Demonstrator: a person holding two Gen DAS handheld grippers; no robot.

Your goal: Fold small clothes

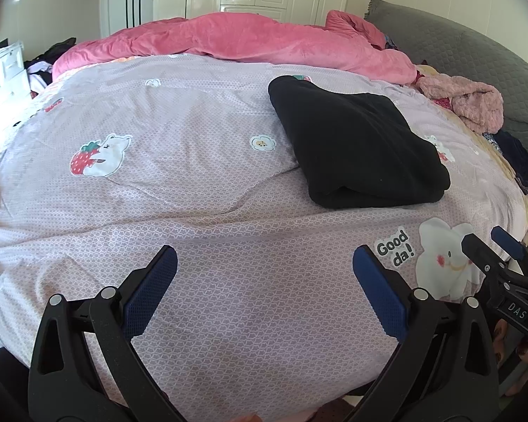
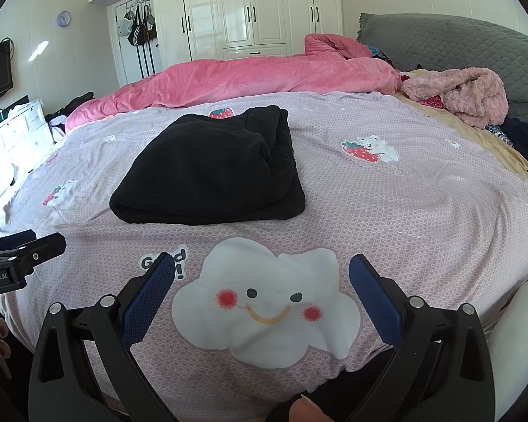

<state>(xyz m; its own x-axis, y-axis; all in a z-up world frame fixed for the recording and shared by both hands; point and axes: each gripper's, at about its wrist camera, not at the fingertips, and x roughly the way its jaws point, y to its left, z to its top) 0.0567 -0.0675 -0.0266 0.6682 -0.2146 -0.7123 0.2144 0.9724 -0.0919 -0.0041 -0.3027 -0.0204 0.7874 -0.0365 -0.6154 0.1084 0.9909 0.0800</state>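
Folded black fleece garment point(image 1: 359, 147) lies flat on lilac printed bedsheet point(image 1: 193, 211), apart from both tools; left gripper point(image 1: 264, 267) spread wide over bare sheet, holding nothing; right gripper point(image 2: 262, 274) likewise spread, empty, over white smiling cloud print point(image 2: 267, 299); rumpled pink plush blanket point(image 2: 264, 74) heaped behind garment; right view alone shows full cloud face, round wall clock point(image 2: 63, 19), garment's layered far edge; left view alone shows strawberry-and-bear print point(image 1: 100, 156) on sheet's left.
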